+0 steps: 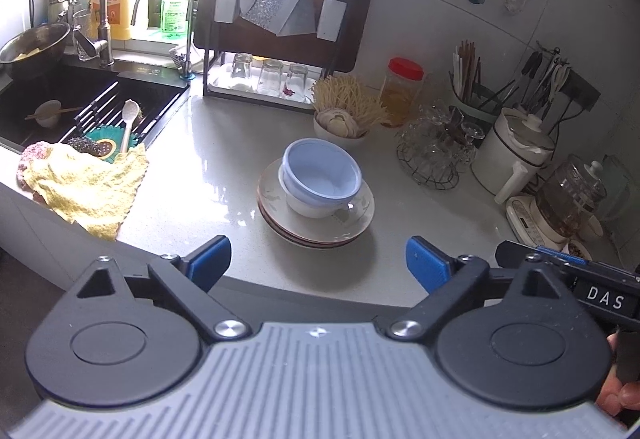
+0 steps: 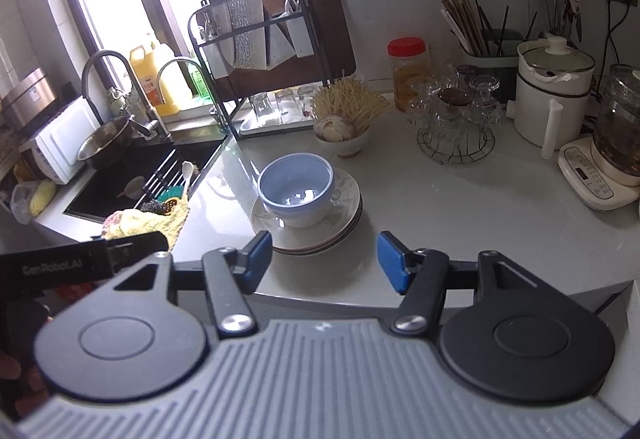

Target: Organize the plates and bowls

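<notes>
A pale blue bowl (image 1: 320, 169) (image 2: 296, 181) nests in a white bowl (image 1: 308, 205) on a stack of cream plates (image 1: 352, 223) (image 2: 344, 215) in the middle of the grey counter. My left gripper (image 1: 318, 265) hangs open at the counter's near edge, short of the stack, with nothing between its blue pads. My right gripper (image 2: 324, 259) is open too, just in front of the plates' near rim and empty. Each view shows part of the other gripper at its side edge.
A sink (image 1: 80, 99) with a yellow cloth (image 1: 88, 183) lies left. Behind stand a knife and glass rack (image 1: 276, 39), a bowl of garlic and noodles (image 1: 344, 119), a red-lidded jar (image 1: 402, 91), a wire basket of glasses (image 1: 436, 151), a white pot (image 1: 516, 155) and a kettle (image 1: 568, 199).
</notes>
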`<state>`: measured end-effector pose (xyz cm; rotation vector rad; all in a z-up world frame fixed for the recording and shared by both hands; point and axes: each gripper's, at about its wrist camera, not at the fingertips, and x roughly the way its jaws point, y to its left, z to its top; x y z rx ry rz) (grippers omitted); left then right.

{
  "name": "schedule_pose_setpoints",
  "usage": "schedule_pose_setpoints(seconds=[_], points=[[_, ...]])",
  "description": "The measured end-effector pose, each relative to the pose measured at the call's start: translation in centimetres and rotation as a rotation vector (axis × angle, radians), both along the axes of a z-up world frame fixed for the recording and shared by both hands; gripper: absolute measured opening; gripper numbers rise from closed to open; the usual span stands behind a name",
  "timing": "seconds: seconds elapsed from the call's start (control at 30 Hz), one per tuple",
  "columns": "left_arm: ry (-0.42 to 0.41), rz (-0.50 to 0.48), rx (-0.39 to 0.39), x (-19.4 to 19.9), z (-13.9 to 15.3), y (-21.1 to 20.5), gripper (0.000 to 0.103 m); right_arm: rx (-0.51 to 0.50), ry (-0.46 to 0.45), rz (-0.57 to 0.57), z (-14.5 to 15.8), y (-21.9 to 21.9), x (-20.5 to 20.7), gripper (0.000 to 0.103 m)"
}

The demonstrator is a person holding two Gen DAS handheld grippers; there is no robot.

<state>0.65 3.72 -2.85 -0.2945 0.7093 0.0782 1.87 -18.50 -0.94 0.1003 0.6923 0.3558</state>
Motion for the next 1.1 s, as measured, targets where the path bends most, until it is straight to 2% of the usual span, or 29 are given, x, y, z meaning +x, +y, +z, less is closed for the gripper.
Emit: schedule_pose_setpoints(seconds=[0.27,0.3,0.37,0.4,0.7,1.1], points=[[-0.026,-0.010,0.054,-0.9,1.2,-0.7,0.099,0.004,-0.027,0.000,0.5,-0.3,-0.6,0.062],[-0.027,-0.009,0.059,-1.0,1.3,-0.7,0.099,0.007,-0.028,0.001,0.5,-0.3,-0.7,0.065],[-0.026,-0.006,0.070,-1.3,1.5,-0.7,0.099,0.031,-0.041,-0.002,0.5,-0.5,-0.9,0.085],[-0.025,-0.005,0.075,-1.4,1.5,-0.6,0.099,0.036,-0.044,0.000,0.6,-0.5,-0.9,0.087],[-0.023,-0.001,0.109,-2.6,1.9,-0.6,0.100,0.014,-0.082,-0.021,0.9,-0.5,-1.2,0.089],[-0.037,-0.022,0.137,-3.7,2.3,-1.1,0.100,0.019,-0.080,-0.039,0.8,-0.4,-2.2,0.089]])
